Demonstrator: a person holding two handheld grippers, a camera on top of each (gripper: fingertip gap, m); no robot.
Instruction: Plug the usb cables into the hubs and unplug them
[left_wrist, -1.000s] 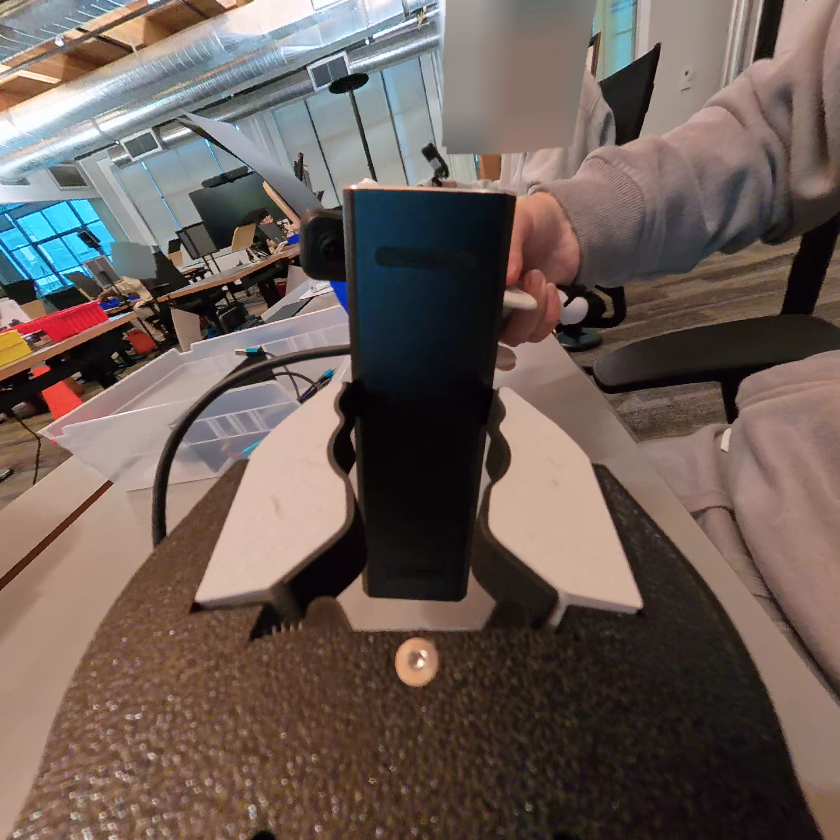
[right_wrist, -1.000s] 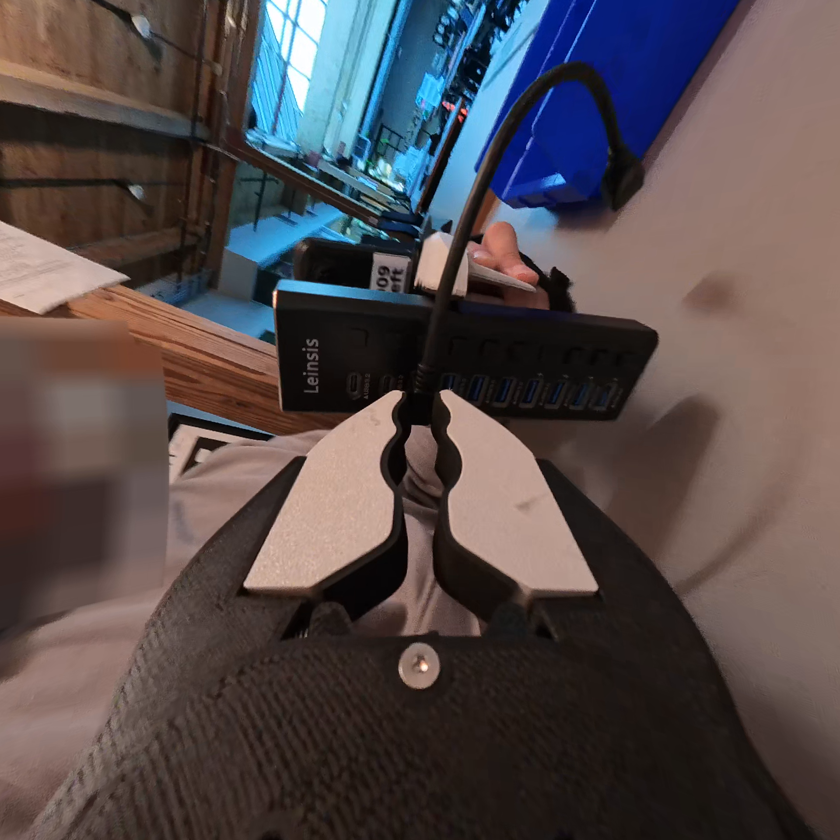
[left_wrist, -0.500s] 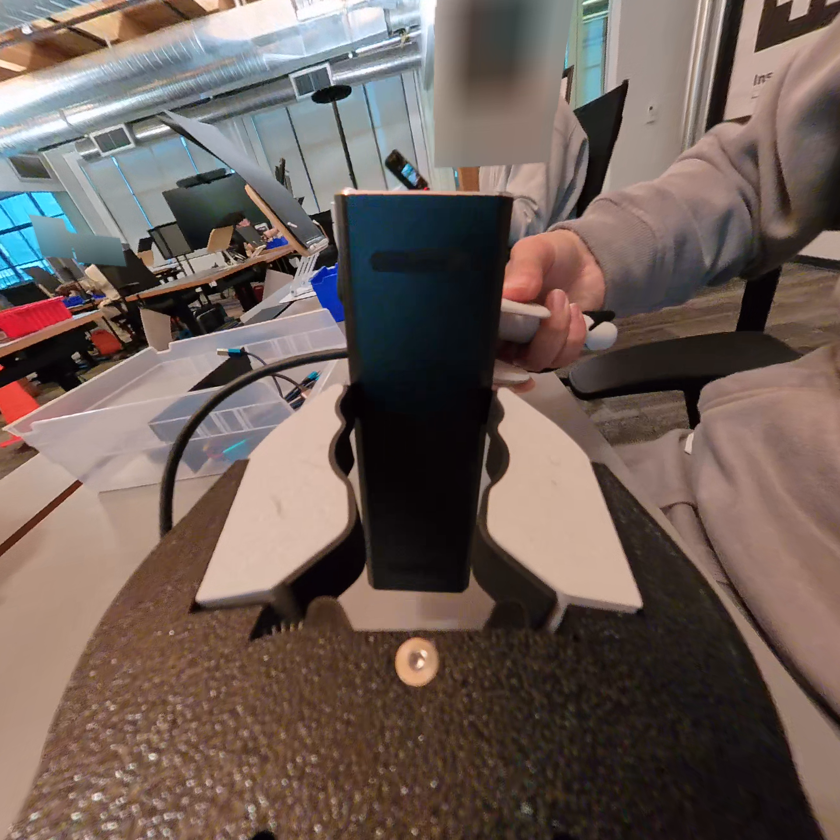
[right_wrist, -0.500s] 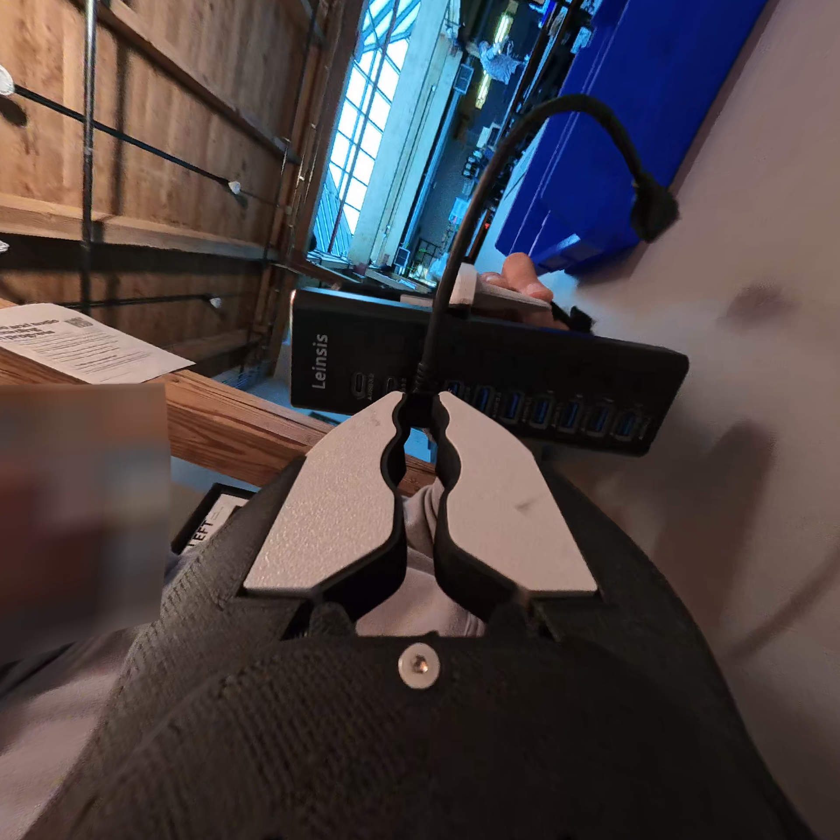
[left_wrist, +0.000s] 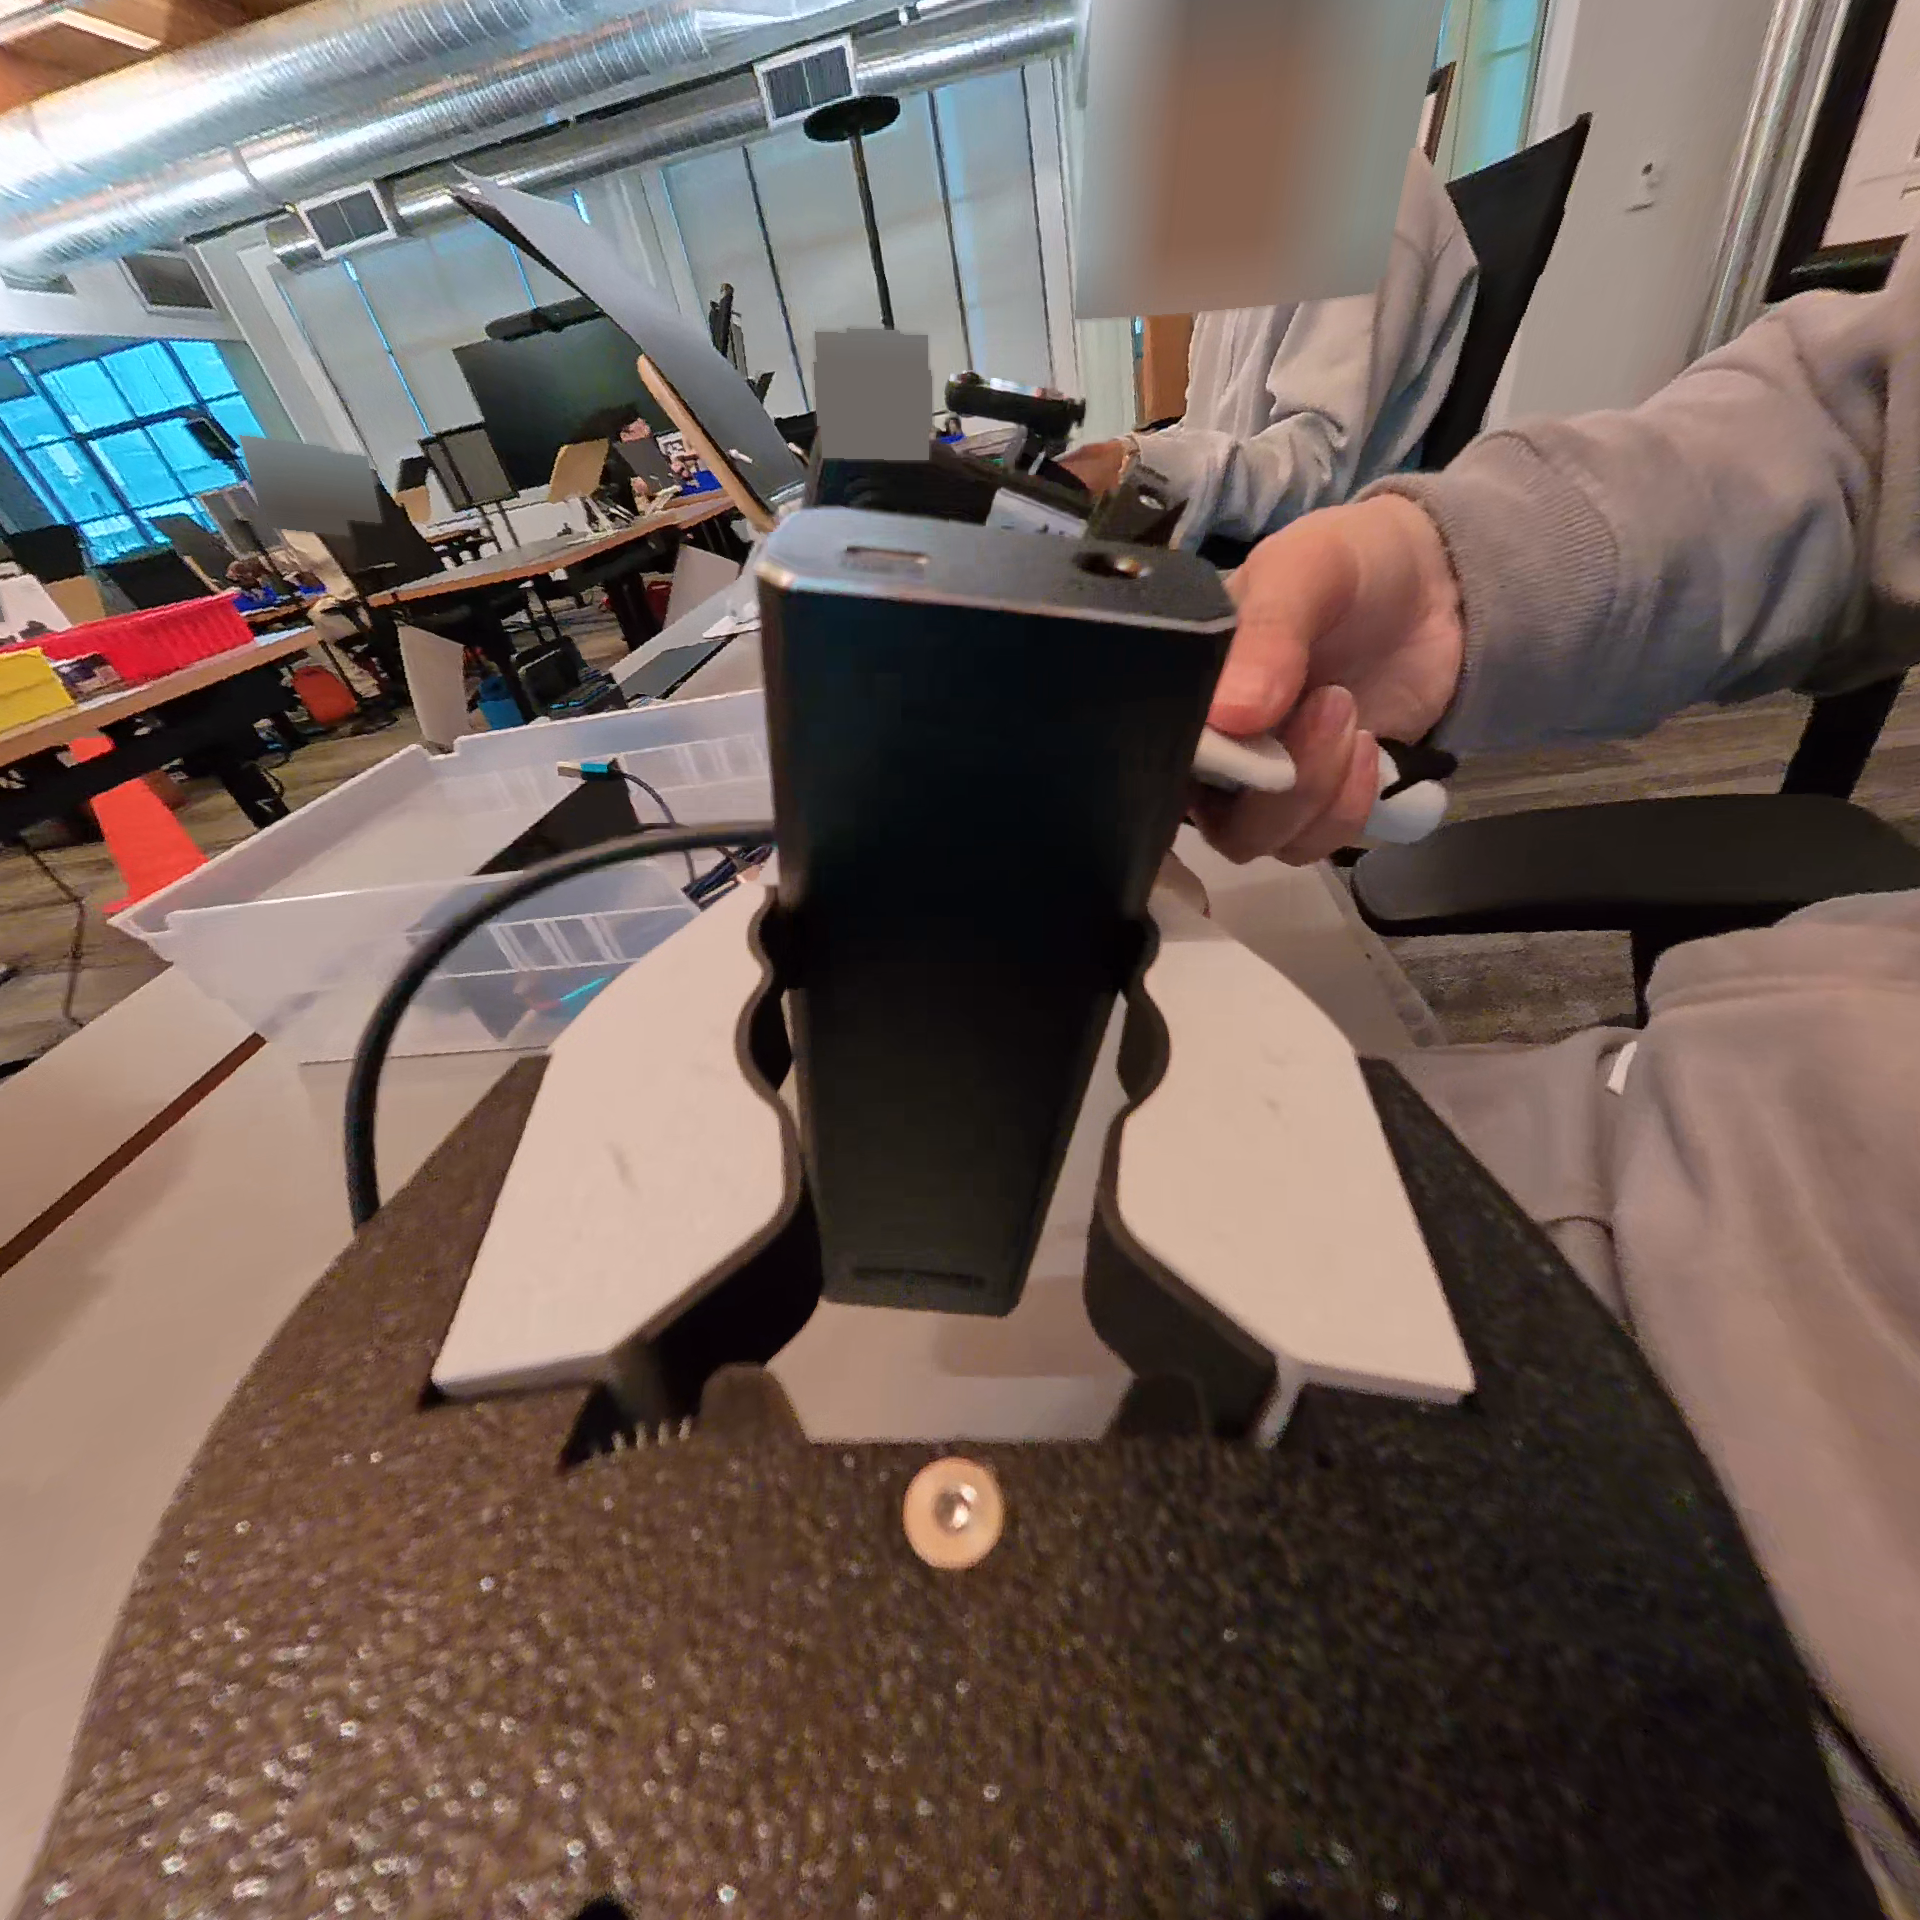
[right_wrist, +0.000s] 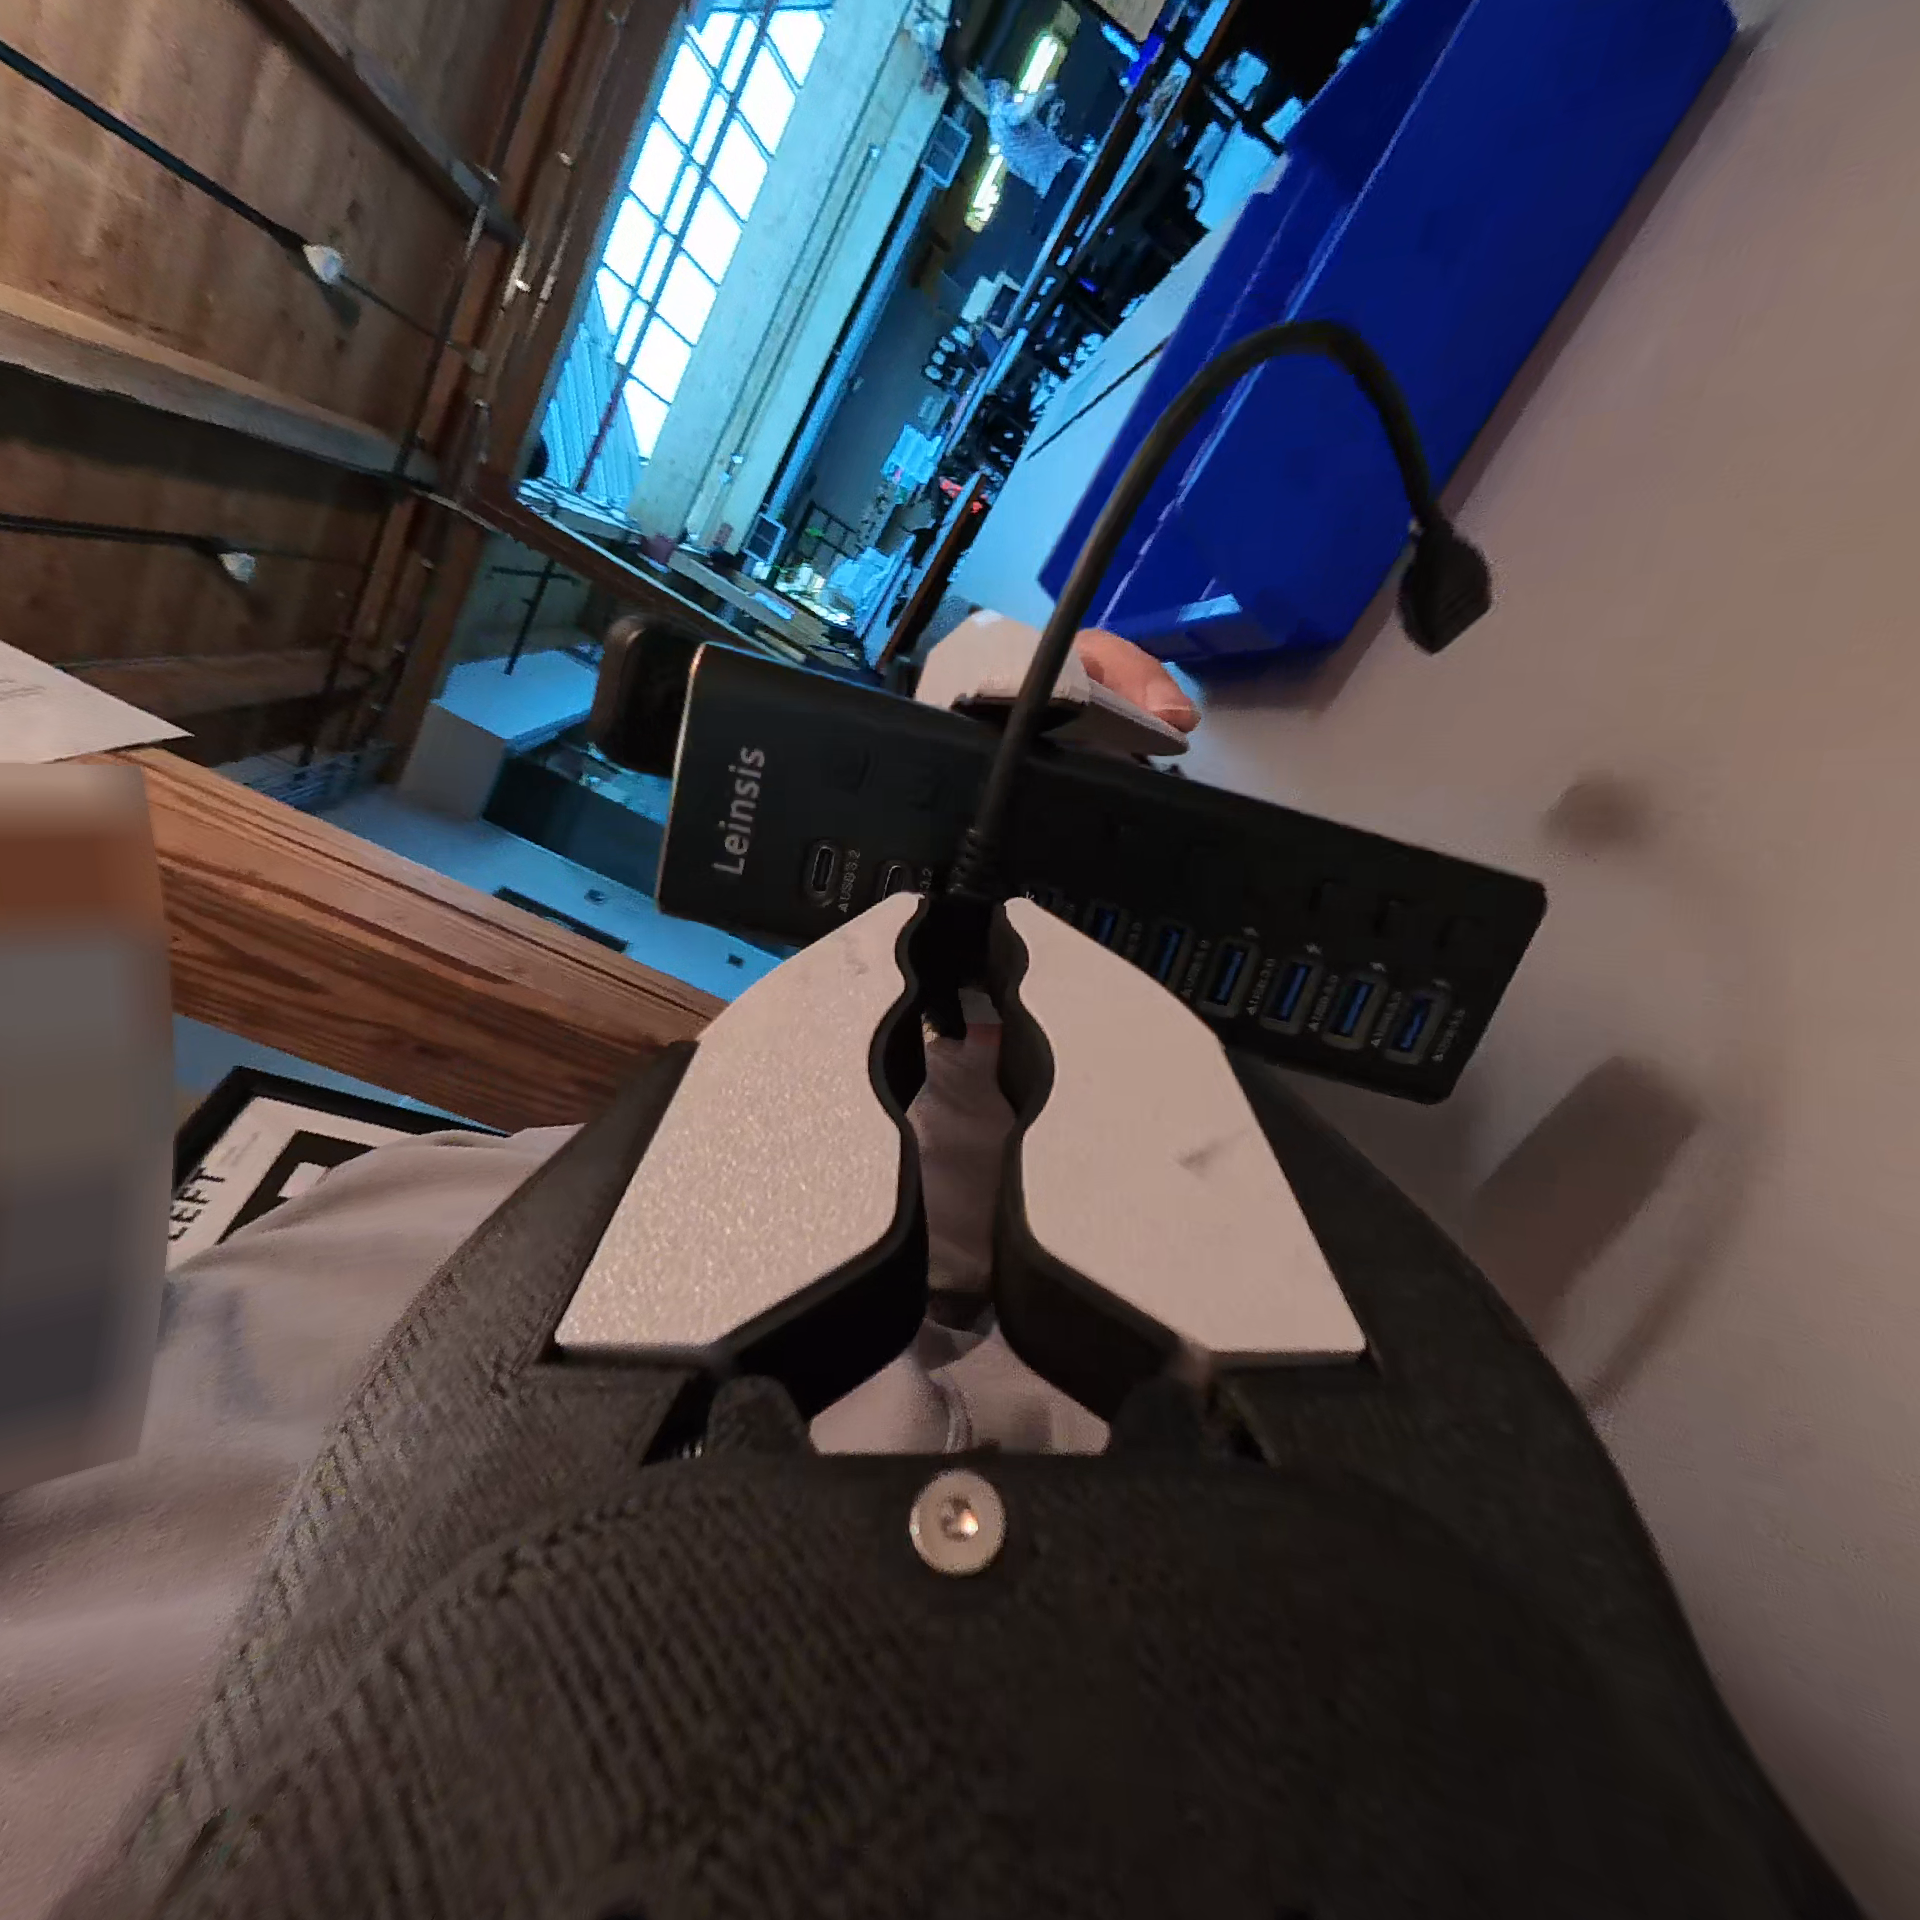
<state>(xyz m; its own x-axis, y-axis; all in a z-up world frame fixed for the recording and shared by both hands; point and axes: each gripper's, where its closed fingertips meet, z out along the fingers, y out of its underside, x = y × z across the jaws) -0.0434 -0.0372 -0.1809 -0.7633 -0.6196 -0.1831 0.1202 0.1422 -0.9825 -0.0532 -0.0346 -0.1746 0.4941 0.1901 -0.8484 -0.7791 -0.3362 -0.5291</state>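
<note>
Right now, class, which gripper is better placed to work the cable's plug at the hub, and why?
The right gripper. It is shut on the black cable's plug, right in front of the hub ports. The left gripper is clamped around the hub body, steadying it.

One black USB hub is present. It carries six blue USB-A ports in a row and at least two oval ports beside them. One black USB cable is seen at the hub, and one loose cable with a blue-tipped plug lies in the tray. Two clear plastic trays sit on the surface, nested. One blue bin. One orange cone. Two grippers are counted, each with two fingers.
</note>
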